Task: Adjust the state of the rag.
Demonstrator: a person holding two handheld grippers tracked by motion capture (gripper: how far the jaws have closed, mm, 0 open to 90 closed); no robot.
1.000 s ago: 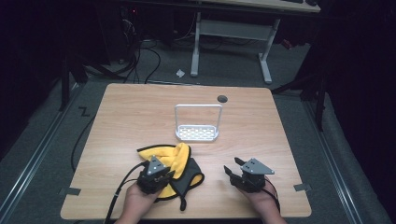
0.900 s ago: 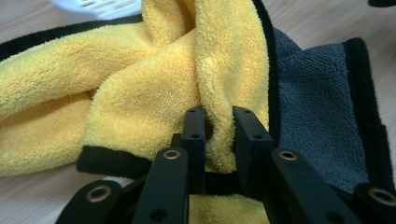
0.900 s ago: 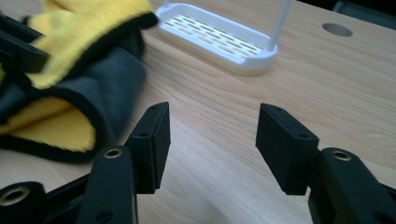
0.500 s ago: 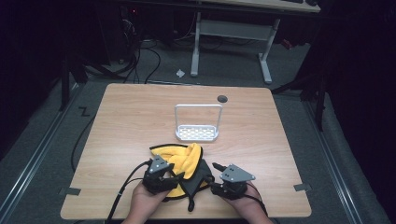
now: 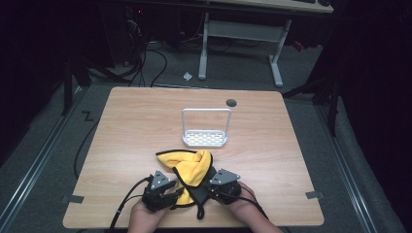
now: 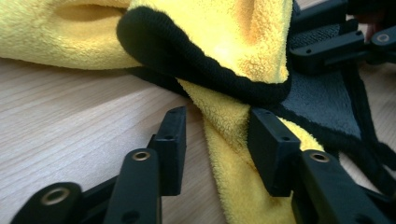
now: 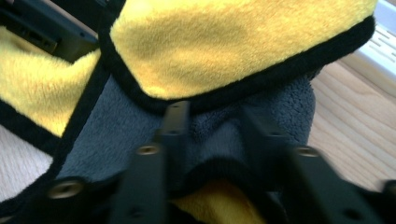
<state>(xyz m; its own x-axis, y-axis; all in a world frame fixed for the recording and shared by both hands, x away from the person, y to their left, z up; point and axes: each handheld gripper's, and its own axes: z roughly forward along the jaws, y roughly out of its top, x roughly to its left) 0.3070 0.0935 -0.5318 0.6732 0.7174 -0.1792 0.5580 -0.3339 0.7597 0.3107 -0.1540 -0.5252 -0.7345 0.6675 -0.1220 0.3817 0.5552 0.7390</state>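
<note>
A yellow cloth [image 5: 190, 165] with black trim and a grey underside [image 5: 200, 193] lies bunched at the table's front middle. My left gripper [image 5: 163, 195] is at its left edge. In the left gripper view the gripper [image 6: 218, 148] is open, with a yellow fold [image 6: 229, 140] running between the jaws, against the right one and clear of the left one. My right gripper [image 5: 217, 190] is at the cloth's right edge. In the right gripper view the gripper [image 7: 217, 135] has its jaws apart around the grey underside [image 7: 215, 126], blurred, below a yellow flap [image 7: 233, 42].
A white wire rack [image 5: 205, 138] with a tall handle stands just beyond the cloth at mid-table. A small dark hole [image 5: 231, 103] marks the table's far edge. Bare wood [image 5: 291, 155] spreads to both sides. Cables trail off the front left.
My right gripper has moved left onto the cloth's right edge. The cloth has been gathered into a taller bunch between the two grippers. The left gripper shifted slightly right.
</note>
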